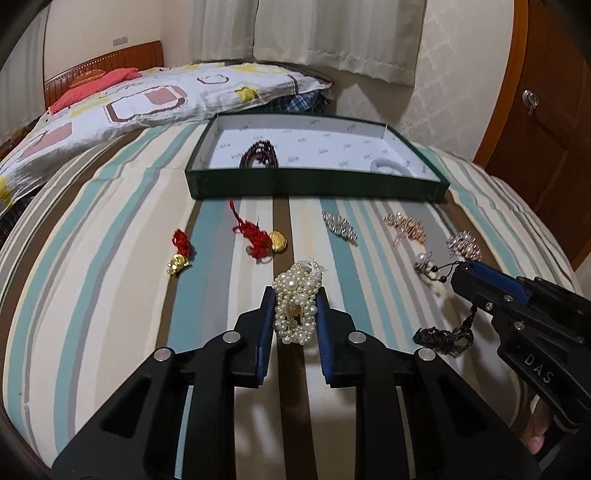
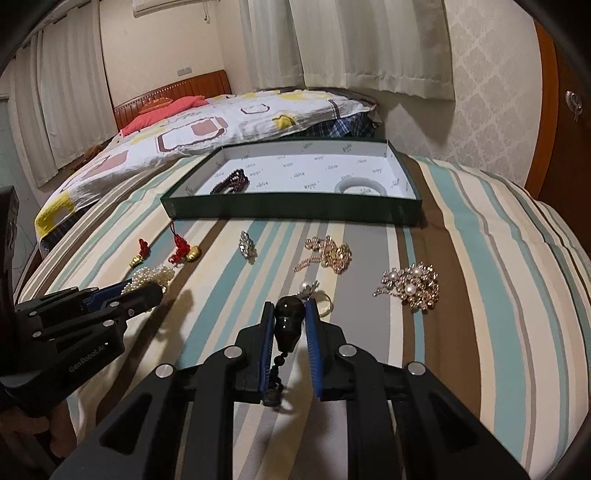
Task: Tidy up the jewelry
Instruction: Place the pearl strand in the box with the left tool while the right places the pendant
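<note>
My left gripper (image 1: 294, 297) is shut on a pearl bracelet (image 1: 295, 306) just above the striped bed; it also shows in the right wrist view (image 2: 147, 291). My right gripper (image 2: 290, 308) is shut on a black bead pendant (image 2: 288, 325) with a dangling black tassel (image 1: 443, 338). A green jewelry box (image 1: 317, 186) lies farther back, holding a dark red bead bracelet (image 1: 258, 155) and a white bangle (image 1: 388, 164). Loose on the bed are two red-knot gold charms (image 1: 181, 254) (image 1: 264, 242), a silver brooch (image 1: 340, 225), a rose-gold piece (image 1: 406, 227), a pearl brooch (image 2: 413, 286) and a pearl ring (image 2: 314, 293).
A patterned quilt (image 1: 129, 103) lies behind the box to the left. Curtains (image 1: 306, 33) and a wall stand behind. A wooden cabinet (image 1: 546, 110) is at the right. The bed's edge curves down at the front and the right.
</note>
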{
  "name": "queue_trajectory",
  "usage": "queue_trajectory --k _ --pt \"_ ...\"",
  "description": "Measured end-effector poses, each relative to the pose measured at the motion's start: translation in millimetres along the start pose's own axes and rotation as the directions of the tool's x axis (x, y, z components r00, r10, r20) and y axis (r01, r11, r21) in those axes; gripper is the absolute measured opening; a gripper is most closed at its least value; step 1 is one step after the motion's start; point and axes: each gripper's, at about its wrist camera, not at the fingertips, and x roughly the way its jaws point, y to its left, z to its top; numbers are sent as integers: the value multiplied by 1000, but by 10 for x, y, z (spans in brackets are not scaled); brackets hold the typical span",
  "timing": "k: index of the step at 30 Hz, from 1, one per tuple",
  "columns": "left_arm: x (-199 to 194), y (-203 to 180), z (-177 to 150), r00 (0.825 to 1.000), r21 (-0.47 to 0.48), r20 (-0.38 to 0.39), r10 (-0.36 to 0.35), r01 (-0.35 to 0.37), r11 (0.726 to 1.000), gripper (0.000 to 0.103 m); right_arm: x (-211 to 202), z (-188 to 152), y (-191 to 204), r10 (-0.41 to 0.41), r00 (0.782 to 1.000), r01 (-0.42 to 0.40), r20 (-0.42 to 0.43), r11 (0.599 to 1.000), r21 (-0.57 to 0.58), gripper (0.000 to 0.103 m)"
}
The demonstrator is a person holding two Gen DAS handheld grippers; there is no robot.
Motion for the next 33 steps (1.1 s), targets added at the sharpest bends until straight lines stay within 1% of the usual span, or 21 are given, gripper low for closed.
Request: queue_trajectory --k 12,18,26,28,33 --pt "-370 -39 214 995 -16 93 -28 30 999 21 -280 180 41 3 997 -2 78 1000 -12 18" --pt "-468 -80 409 989 -18 138 -54 57 998 21 -372 390 13 5 991 -3 135 1000 -16 18" --pt "-362 -124 886 977 -23 196 -83 90 996 21 -314 835 -41 10 976 -1 217 999 -39 18" --pt "-297 -165 1020 973 -9 217 -82 86 996 21 -251 973 -66 16 972 -6 233 999 -42 18" --pt "-56 -207 1335 968 -8 239 -80 84 996 21 -35 1260 -122 33 967 -23 253 999 -43 18"
